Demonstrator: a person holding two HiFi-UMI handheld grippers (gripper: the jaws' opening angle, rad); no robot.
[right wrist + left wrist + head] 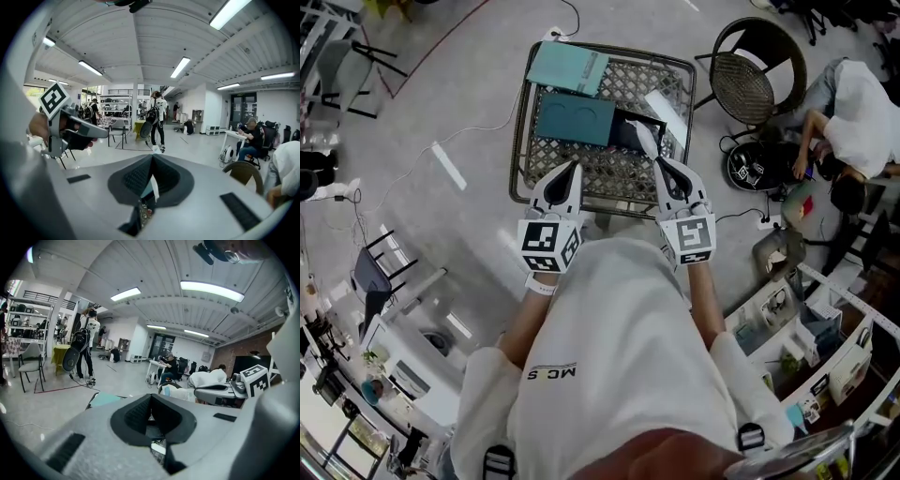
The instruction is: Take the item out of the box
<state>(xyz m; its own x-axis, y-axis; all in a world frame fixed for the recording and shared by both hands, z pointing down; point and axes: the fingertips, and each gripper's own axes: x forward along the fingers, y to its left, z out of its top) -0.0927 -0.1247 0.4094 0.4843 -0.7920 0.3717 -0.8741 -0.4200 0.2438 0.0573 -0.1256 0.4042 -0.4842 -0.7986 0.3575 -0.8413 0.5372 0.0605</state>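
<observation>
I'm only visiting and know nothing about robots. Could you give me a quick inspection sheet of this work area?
Surface: lattice table, standing on a grey floor.
Job's things: black box beside a teal box; teal lid behind.
Clutter: white strip lying on the table.
Grippers: left gripper shut, empty; right gripper shut on a white slip.
Cables: black cable on the floor.
Surroundings: round chair, crouching person.

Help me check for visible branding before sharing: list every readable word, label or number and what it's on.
"MC S": back of the person's white shirt, seen upside down from the head view.
Two teal boxes: no readable print.
Shelf items, lower right: too small to read.
Marker cube: pattern only, no letters.
</observation>
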